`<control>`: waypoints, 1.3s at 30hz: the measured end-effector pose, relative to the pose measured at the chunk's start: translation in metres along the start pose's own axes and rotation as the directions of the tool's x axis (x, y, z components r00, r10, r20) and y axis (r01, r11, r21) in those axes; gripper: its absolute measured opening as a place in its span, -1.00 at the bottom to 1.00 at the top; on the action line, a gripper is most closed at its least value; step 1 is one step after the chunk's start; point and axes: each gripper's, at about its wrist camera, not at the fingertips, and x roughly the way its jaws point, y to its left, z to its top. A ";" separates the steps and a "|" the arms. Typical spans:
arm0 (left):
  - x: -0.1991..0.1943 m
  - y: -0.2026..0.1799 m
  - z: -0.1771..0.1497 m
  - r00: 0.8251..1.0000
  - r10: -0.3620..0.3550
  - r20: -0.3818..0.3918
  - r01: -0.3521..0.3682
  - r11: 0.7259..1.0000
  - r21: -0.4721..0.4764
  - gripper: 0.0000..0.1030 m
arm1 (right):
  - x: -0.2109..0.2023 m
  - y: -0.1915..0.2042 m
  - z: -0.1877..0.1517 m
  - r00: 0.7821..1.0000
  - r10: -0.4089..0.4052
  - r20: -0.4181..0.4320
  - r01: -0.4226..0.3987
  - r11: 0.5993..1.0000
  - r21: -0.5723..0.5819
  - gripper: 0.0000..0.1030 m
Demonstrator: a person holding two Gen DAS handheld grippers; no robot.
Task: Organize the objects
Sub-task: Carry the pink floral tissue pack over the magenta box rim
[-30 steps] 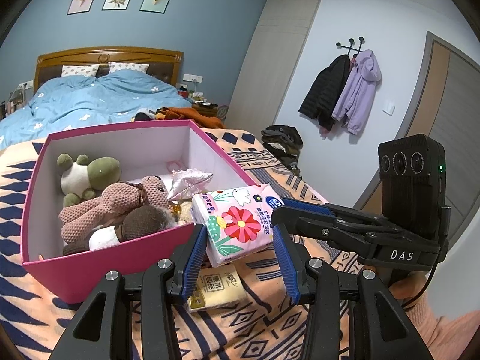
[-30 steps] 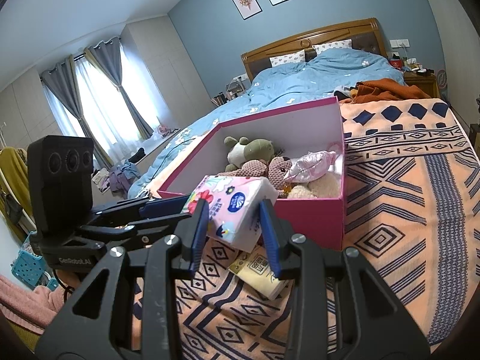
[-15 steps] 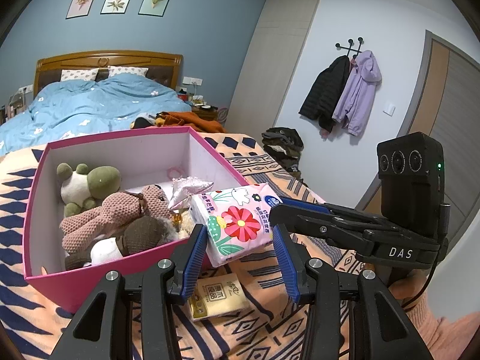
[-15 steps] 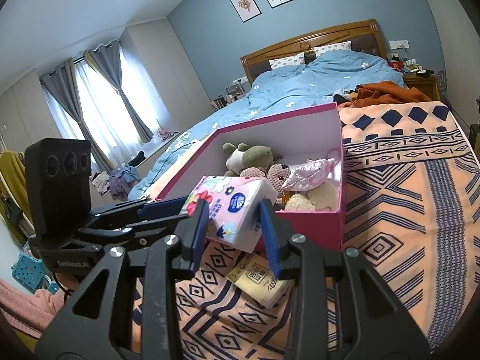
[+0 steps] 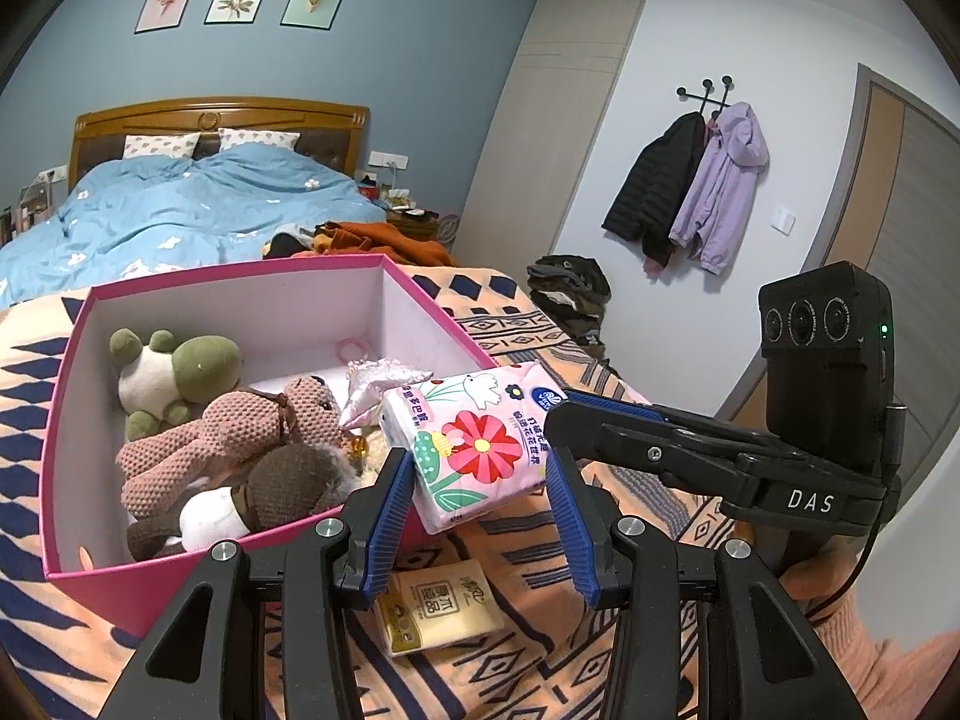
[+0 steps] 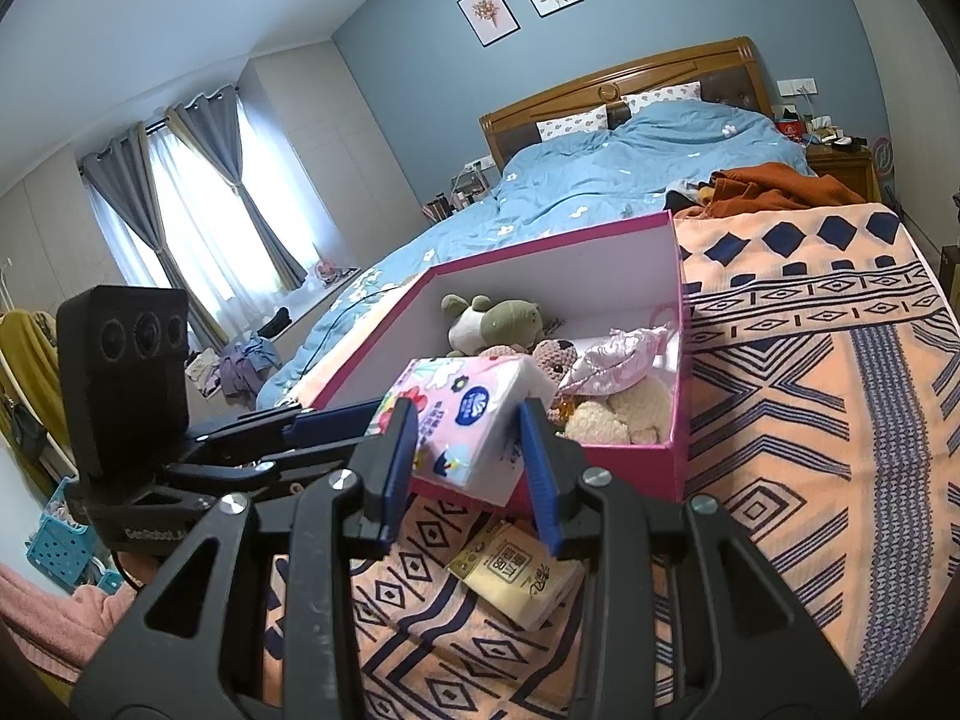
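Left wrist view. A bed with a blue duvet (image 5: 180, 210) fills the 10 o'clock area; two jackets (image 5: 690, 186) hang at 2 o'clock. A patterned orange blanket (image 5: 528, 546) carries a pink box (image 5: 90, 582), which holds a green frog plush (image 5: 174, 366), a knitted pink bunny (image 5: 228, 444), a brown plush (image 5: 288, 480) and a shiny pink star (image 5: 378, 384). A yellow tissue packet (image 5: 444, 606) lies on the blanket at 6 o'clock, just beside the box wall. The floral tissue pack (image 5: 474, 444) hangs over the box's near right corner, both grippers pinching it: the left gripper (image 5: 480, 510) across its near end, the right gripper (image 5: 558, 414) from 3 o'clock.

Right wrist view. Curtains (image 6: 198, 198) stand at 9 o'clock. The right gripper (image 6: 468, 450) clamps the floral tissue pack (image 6: 462, 420) between its blue pads, tilted above the pink box's (image 6: 618, 468) near wall; the left gripper (image 6: 336, 420) meets the pack from 9 o'clock. The yellow tissue packet (image 6: 522, 582) lies beneath.
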 end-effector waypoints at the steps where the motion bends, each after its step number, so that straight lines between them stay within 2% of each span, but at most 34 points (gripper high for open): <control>1: 0.000 0.000 0.000 1.000 0.000 0.000 0.000 1.000 0.000 -0.11 | 0.000 0.000 0.001 1.000 0.000 0.000 0.000 1.000 0.000 -0.26; 19: 0.017 0.009 0.012 1.000 0.013 -0.017 -0.013 1.000 -0.010 -0.12 | 0.010 -0.013 0.014 1.000 0.000 -0.007 0.000 1.000 0.025 -0.26; 39: 0.036 0.016 0.017 0.998 0.031 -0.046 -0.032 0.999 -0.020 -0.11 | 0.028 -0.026 0.017 0.998 -0.058 -0.035 0.059 0.998 0.037 -0.26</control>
